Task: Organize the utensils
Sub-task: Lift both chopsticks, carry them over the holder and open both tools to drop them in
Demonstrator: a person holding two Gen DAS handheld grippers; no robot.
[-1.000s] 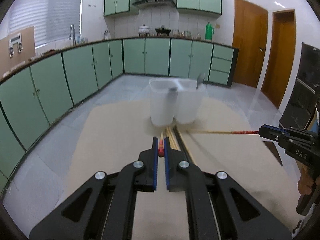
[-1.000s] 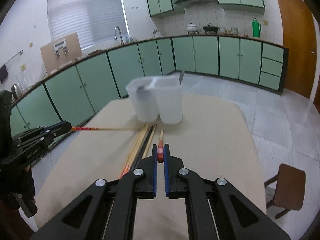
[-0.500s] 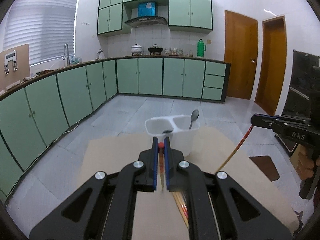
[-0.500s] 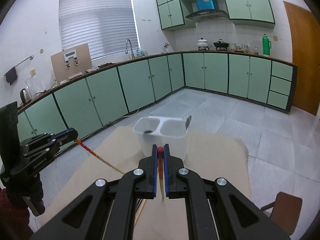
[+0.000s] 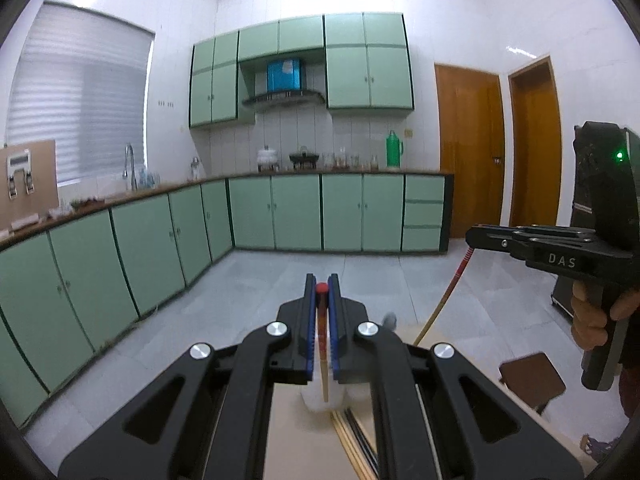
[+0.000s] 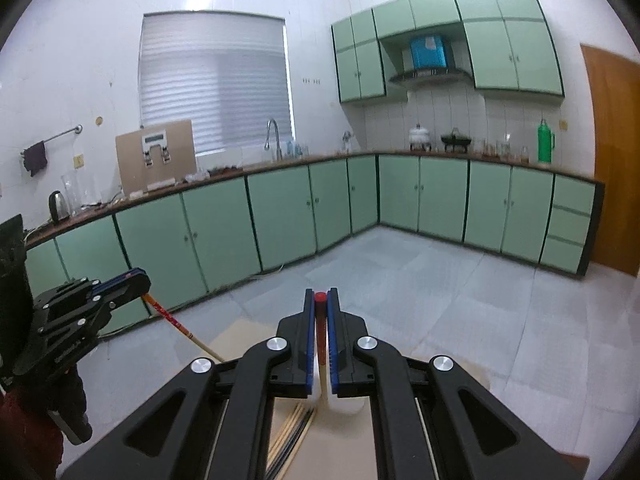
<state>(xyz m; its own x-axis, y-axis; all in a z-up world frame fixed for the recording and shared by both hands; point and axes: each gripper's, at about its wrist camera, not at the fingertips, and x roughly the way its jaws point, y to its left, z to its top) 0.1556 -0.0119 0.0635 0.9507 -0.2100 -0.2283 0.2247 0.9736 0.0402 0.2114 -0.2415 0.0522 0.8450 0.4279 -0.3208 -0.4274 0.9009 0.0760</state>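
Note:
My left gripper (image 5: 321, 288) is shut on a red-tipped wooden chopstick (image 5: 322, 350) that hangs steeply down from its jaws over the white two-part utensil holder (image 5: 314, 400), mostly hidden behind the gripper. My right gripper (image 6: 320, 298) is shut on another red-tipped chopstick (image 6: 322, 364), also hanging steeply over the holder (image 6: 352, 406). Each gripper shows in the other's view: the right one (image 5: 472, 236) with its chopstick (image 5: 442, 302), the left one (image 6: 140, 280) with its chopstick (image 6: 180, 326). Several loose chopsticks (image 5: 356, 436) lie on the beige table (image 5: 296, 440).
Green kitchen cabinets (image 5: 296, 212) run along the far walls. A small brown stool (image 5: 530, 378) stands on the tiled floor at the right. The spoon top (image 5: 389, 320) peeks up from the holder. The table's far edge (image 6: 236, 330) shows at the left.
Both grippers have risen and tipped up, lifting their chopsticks from lying near flat on the table to hanging steeply. The holder has dropped out of sight behind the grippers.

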